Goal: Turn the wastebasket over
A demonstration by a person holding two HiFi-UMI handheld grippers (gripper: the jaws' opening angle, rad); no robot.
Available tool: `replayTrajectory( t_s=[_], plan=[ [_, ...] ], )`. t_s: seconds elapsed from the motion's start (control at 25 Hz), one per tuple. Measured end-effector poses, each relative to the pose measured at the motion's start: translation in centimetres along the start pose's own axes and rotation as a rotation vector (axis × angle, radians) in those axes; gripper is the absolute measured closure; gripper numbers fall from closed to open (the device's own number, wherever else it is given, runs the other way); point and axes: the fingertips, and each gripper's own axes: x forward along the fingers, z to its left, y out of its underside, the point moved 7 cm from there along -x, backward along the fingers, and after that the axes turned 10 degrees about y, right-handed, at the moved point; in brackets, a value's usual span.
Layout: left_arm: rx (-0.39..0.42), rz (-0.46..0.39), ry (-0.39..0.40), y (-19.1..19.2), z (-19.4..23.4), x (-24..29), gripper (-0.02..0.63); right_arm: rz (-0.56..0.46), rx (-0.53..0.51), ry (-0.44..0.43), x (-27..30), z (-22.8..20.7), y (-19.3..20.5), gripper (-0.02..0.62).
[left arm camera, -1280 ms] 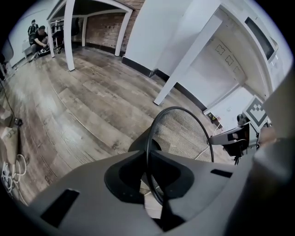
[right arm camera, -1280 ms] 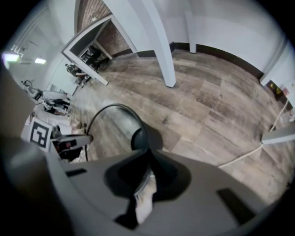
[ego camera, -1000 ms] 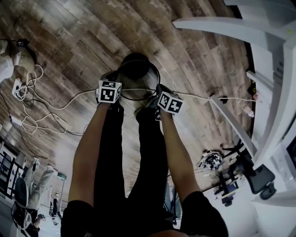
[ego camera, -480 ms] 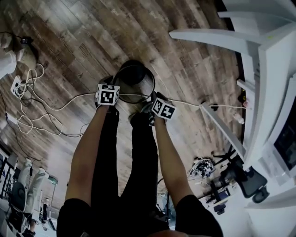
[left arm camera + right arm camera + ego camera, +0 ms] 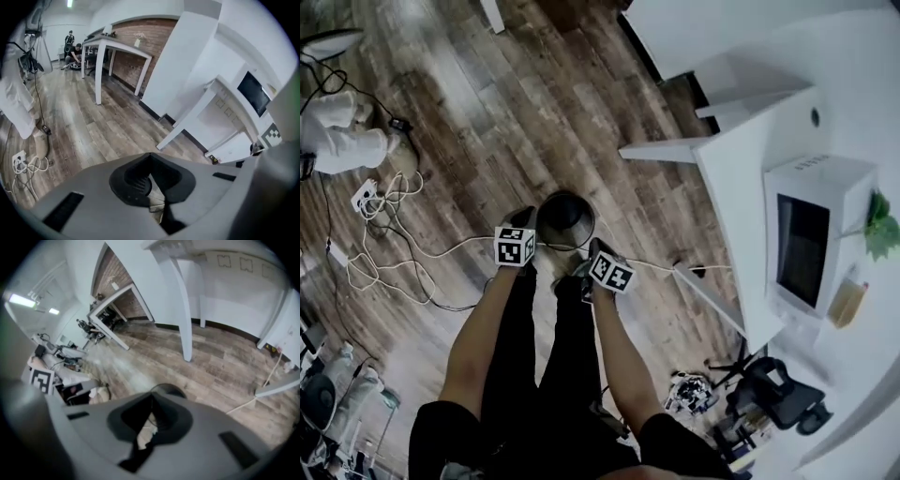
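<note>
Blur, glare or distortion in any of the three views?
Head view: dim, fisheye-bent desk, faint sheen on the wastebasket. Left gripper view: fairly sharp, black vignette corners. Right gripper view: softest, floor smeared by blur.

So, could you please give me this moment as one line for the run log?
left tool: shut, empty | right tool: shut, empty | wastebasket: on wooden floor by both tools | orientation: unclear
</note>
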Motion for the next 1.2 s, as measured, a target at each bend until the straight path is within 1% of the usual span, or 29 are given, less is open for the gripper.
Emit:
replayTrajectory(
  t_s=[0.12,0.28,0.44,0.68,0.84,0.92,1.08,1.2],
  plan=[
    [0.037,-0.087,-0.003,-4.2,-3.7,-6.1,0.571,-0.052,-0.02,-0.035,-5.8,2.3,-1.8,0.563],
    [0.089,-0.2,0.009,-9.7,-8.6,-13.9,0.571,-0.178,-0.075,-0.066,-13.9,5.4,-5.4,0.563],
    [0.157,-0.294,0.049,-13.6,-14.9,-21.2,0.571,-0.302,-0.1,-0.126,-22.5,7.1,-8.1,0.563],
    [0.281,-0.449,0.121,-18.4,-23.1,-29.2,0.571,-0.483,-0.149,-0.181,-33.1,8.9,-11.4,0.563],
    [0.356,-0.546,0.175,-20.4,-27.9,-34.0,0.571,-0.623,-0.181,-0.229,-39.6,9.8,-12.0,0.563],
    [0.392,-0.589,0.193,-21.0,-30.0,-36.2,0.571,-0.676,-0.192,-0.254,-42.4,10.0,-11.9,0.563],
    [0.461,-0.662,0.209,-20.8,-33.3,-40.1,0.571,-0.746,-0.206,-0.298,-46.7,9.8,-10.2,0.563],
    [0.511,-0.715,0.238,-19.6,-35.3,-41.8,0.571,-0.793,-0.222,-0.333,-49.2,9.2,-8.8,0.563]
  ],
)
